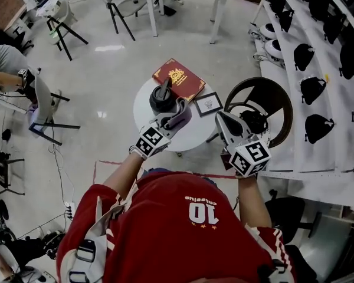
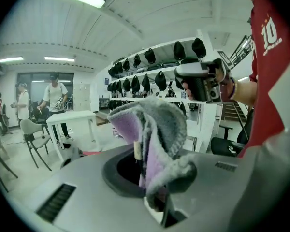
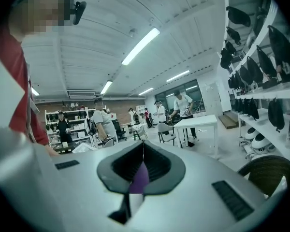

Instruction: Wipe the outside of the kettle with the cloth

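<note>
Kettle point(image 1: 163, 98): dark, upright, handle on top. It stands near the middle of the round white table point(image 1: 143, 112), within easy reach all round, which suits wiping its outside.

Left gripper point(image 1: 167, 124): held low on the person's side of the kettle, jaws clamped on the cloth point(image 1: 180, 115). The cloth is grey one side and lilac the other, and it is bunched so a loose fold stands out past the tips as a working pad. The head view shows it just beside the kettle wall; I cannot tell whether it touches. The left gripper view shows no kettle, so my judgement is that wiping has not started.

Right gripper point(image 1: 223, 119): raised off to the side, well apart from the table, jaws pressed together. A purple sliver shows behind the tips; I cannot tell what it is. It is probably parked or waiting to steady the kettle.

Surface and room: pale polished floor. Long white shelving point(image 1: 327, 128) on the right carries rows of black helmets point(image 1: 304, 56). A round dark chair point(image 1: 280, 93) sits beside the table. A red book point(image 1: 178, 78) lies behind the kettle and a small framed card point(image 1: 207, 104) to its right. Other people stand at far benches.
</note>
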{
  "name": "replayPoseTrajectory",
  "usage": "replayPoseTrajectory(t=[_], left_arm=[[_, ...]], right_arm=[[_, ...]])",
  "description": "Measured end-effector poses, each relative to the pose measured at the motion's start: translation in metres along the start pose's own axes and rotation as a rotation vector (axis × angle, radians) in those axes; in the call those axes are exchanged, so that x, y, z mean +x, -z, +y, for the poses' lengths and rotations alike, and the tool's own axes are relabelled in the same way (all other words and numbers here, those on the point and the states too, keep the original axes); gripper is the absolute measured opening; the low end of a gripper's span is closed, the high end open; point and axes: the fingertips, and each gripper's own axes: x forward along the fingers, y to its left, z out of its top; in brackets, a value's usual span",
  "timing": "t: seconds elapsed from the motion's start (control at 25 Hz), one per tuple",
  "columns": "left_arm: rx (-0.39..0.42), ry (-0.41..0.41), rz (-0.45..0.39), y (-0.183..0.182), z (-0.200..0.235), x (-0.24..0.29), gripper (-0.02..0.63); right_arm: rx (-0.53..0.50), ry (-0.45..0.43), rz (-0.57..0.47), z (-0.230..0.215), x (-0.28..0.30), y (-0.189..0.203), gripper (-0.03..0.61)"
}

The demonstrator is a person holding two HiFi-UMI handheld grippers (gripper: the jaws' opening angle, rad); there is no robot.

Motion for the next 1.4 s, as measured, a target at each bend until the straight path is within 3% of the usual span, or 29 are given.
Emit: replayPoseTrajectory(t=[0.56, 0.76, 1.08, 1.4], left_arm=[[0.064, -0.023, -0.042, -0.049, 0.029, -0.144, 0.041], [0.067, -0.059, -0.107, -0.069, 0.047, -0.181, 0.042], [0.062, -0.099, -0.210, -0.103, 0.069, -0.216, 0.042], [0.049, -0.114, -0.228, -0.106, 0.072, -0.221, 0.043]], right_arm=[[-0.031, 0.039, -0.033, 0.077, 0.032, -0.025, 0.017], [-0.045, 0.087, -0.046, 0.089, 0.034, -0.028, 0.017], [-0.082, 0.176, -0.059, 0.094, 0.025, -0.035, 0.017], [-0.110, 0.211, -0.041, 0.093, 0.014, -0.033, 0.017]])
